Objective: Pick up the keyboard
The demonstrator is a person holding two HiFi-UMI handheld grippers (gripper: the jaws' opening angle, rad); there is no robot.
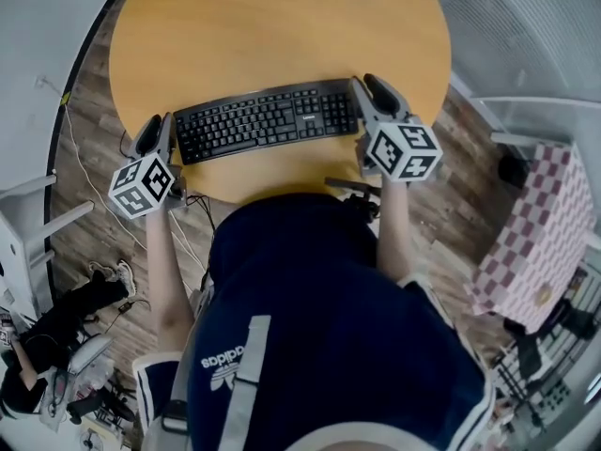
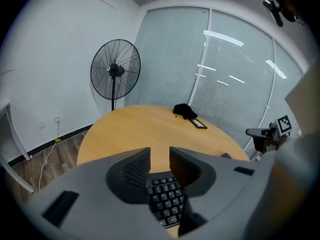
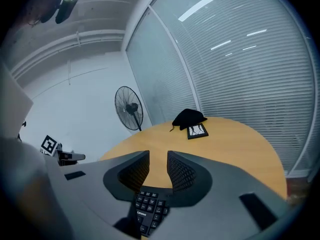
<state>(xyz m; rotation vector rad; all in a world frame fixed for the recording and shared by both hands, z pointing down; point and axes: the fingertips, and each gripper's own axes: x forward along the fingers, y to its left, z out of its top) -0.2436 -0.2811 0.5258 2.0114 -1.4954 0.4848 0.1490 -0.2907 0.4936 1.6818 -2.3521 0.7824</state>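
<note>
Bright, even light; fisheye-warped edges, perhaps slightly soft

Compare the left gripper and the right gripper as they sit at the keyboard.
The left gripper is at the keyboard's left end, near the round table's edge; the right gripper is at the right end, by the number pad. In the head view the right gripper's jaws reach further onto the table than the left gripper's. Shared: both have jaws slightly apart, pressing on nothing, a keyboard end showing just below them.
</note>
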